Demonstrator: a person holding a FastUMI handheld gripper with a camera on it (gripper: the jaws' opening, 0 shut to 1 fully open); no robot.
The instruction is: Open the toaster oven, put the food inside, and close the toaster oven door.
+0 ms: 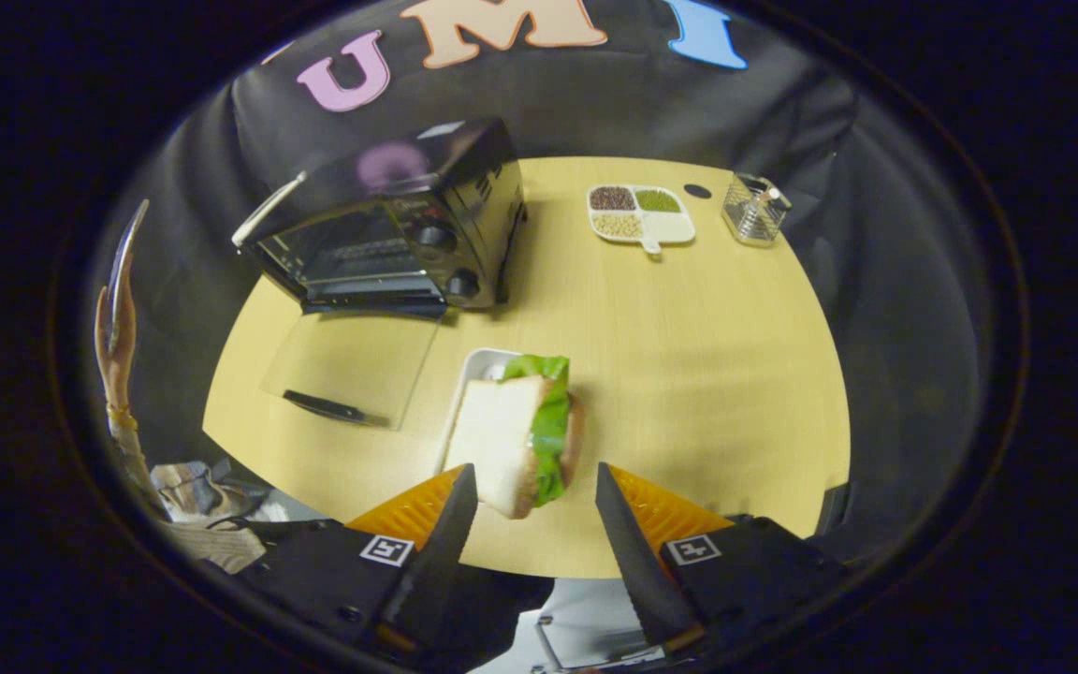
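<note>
Pale wood makes up the round table, and most things sit toward its far side; the toaster oven stands at the far left, angled, with its glass door dropped flat onto the tabletop and its dark handle at the near edge of the pane; two knobs run down the oven's right front, and the rack inside shows through the open mouth; just to the right of the lowered door, a sandwich of white bread with green lettuce spilling from its side stands on edge over a white tray, nearly hiding it; the gripper hangs just short of it, its two fingers spread wide apart, the left fingertip close beside the lower corner of the bread and the right one clear of it, neither seeming to press on the food; beyond, at the far edge of the table, a white divided dish holds dark, green and pale grains in three of its compartments; a small clear container stands to its right, with a dark spot on the wood between them; off the left side of the table a person's raised hand shows, a band at the wrist and a light sleeve below.
</note>
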